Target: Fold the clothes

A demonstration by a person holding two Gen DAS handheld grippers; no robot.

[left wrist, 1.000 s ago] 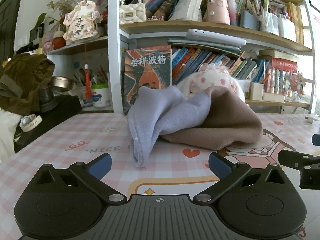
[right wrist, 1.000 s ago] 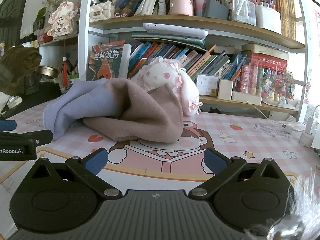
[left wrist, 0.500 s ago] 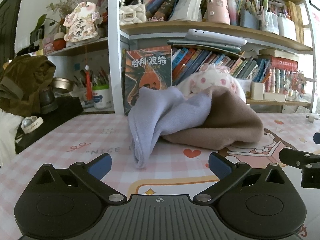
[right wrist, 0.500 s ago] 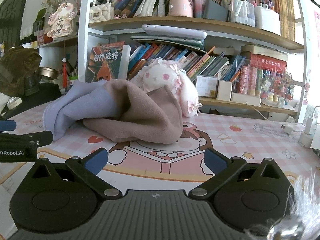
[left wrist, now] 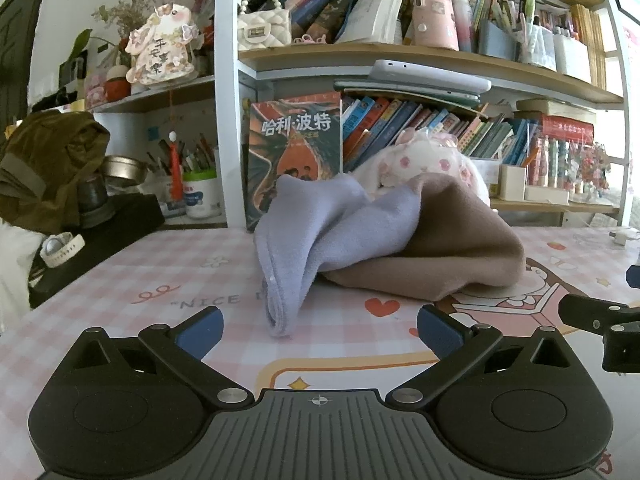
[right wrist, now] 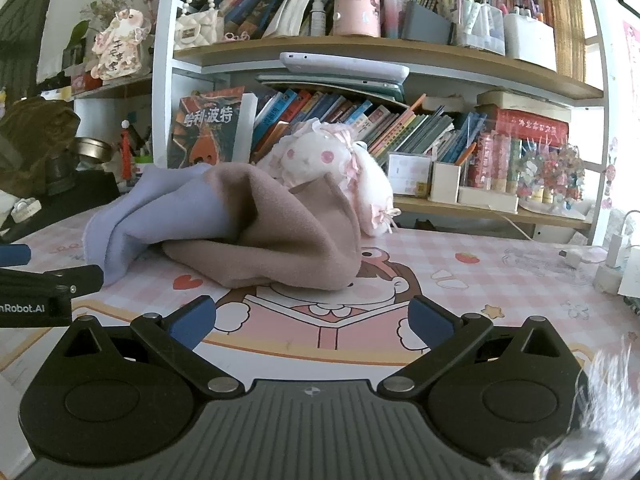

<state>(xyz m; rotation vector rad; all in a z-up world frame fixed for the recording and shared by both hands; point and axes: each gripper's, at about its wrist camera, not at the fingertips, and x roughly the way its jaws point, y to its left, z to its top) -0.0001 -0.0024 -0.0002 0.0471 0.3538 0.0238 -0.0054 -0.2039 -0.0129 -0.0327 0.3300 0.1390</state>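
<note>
A crumpled garment lies in a heap on the pink checked table mat (left wrist: 160, 280). Its lavender part (left wrist: 316, 236) hangs toward the front left and its brown part (left wrist: 452, 252) bulges to the right. In the right wrist view the same lavender part (right wrist: 160, 220) and brown part (right wrist: 280, 240) sit ahead. My left gripper (left wrist: 318, 328) is open, a short way in front of the lavender edge, holding nothing. My right gripper (right wrist: 312, 318) is open too, just short of the brown fold. Each gripper shows at the edge of the other's view.
A white and pink plush toy (right wrist: 336, 168) leans behind the heap. A bookshelf (left wrist: 400, 56) full of books rises at the back. An olive cloth bundle (left wrist: 44, 168) and a black block with a white watch (left wrist: 60, 246) stand at the left. A charger and cable (right wrist: 572, 256) lie at the right.
Both views have shifted very slightly; the heap of cloth has not moved and both grippers stay open.
</note>
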